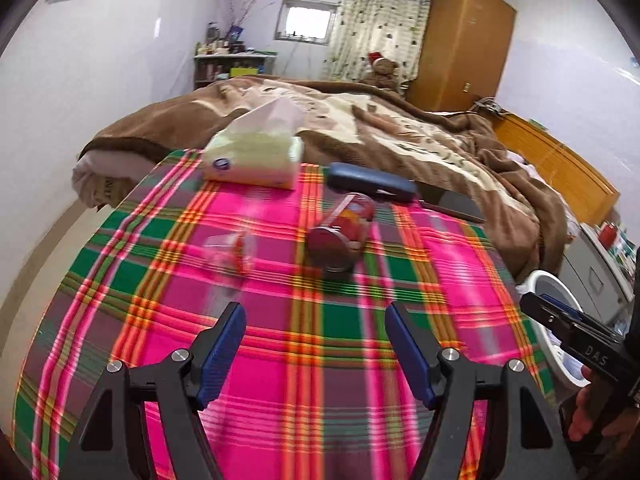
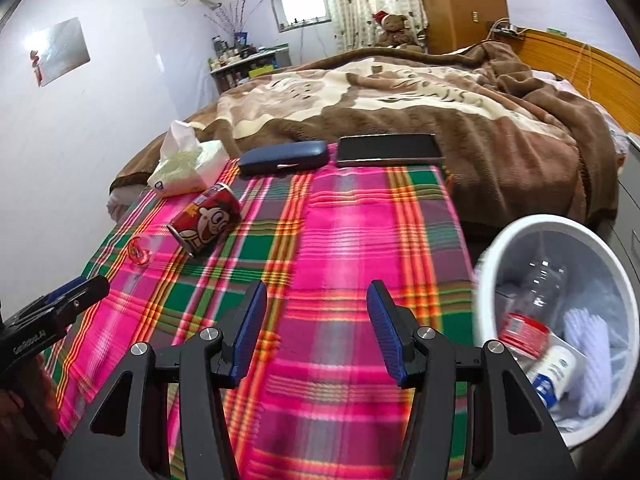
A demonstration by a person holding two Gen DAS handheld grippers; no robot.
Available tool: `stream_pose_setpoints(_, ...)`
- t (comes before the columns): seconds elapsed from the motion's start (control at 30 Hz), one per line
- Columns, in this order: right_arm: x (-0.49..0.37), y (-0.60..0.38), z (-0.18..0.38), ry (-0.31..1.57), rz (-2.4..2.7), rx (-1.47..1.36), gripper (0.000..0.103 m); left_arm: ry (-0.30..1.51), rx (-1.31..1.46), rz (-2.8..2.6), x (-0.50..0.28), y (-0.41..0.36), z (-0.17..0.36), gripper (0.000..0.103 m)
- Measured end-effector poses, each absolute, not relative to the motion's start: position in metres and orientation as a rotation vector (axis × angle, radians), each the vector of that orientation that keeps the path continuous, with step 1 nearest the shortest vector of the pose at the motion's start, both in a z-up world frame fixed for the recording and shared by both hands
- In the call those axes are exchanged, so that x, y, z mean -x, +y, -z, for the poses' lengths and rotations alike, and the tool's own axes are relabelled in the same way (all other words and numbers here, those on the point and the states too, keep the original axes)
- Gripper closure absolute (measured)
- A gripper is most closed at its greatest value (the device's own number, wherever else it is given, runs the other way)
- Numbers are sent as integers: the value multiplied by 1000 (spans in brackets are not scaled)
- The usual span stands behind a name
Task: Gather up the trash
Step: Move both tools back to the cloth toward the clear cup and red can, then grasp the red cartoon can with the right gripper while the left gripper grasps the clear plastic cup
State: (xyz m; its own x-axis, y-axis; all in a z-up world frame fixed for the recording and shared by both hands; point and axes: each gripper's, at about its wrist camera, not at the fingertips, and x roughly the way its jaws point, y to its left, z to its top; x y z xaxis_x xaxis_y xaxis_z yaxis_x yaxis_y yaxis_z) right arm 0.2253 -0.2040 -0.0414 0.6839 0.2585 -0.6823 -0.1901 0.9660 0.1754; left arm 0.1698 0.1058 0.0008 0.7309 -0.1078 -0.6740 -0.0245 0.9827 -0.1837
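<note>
Over plaid cloth (image 1: 320,360): both tongs (image 1: 316,312) (image 2: 316,292) tilted down, agape.

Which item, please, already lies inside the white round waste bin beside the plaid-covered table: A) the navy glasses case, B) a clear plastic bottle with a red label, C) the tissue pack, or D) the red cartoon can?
B: in the right wrist view a clear plastic bottle with a red label lies inside the white round waste bin.
</note>
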Motion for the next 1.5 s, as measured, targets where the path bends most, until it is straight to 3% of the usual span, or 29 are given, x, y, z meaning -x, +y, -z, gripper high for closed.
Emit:
stream_pose_setpoints(0.93, -298, -117, 51, 862, -349, -75, 49, 865, 259, 23, -269, 182, 55, 31)
stream_pose_setpoints(1.03, -305, -111, 53, 875, -363, -81, 49, 866, 266, 26, -270, 186, 58, 35)
stream_pose_setpoints(1.1, -310, -107, 55, 891, -368, -86, 49, 865, 266, 27, -269, 188, 59, 46)
stream_pose_setpoints(1.27, -319, -101, 53, 918, -389, -130, 49, 860, 261, 22, -268, 191, 59, 49)
stream_pose_setpoints(1.3, -323, -100, 53, 934, -421, -165, 49, 861, 266, 23, -269, 192, 59, 49)
stream_pose_setpoints(1.4, -334, -95, 52, 973, -418, -237, 34, 860, 272, 22, -268, 195, 60, 49)
stream_pose_setpoints(1.5, -338, -85, 49, 960, -378, -216, 34, 855, 274, 21, -267, 197, 58, 49)
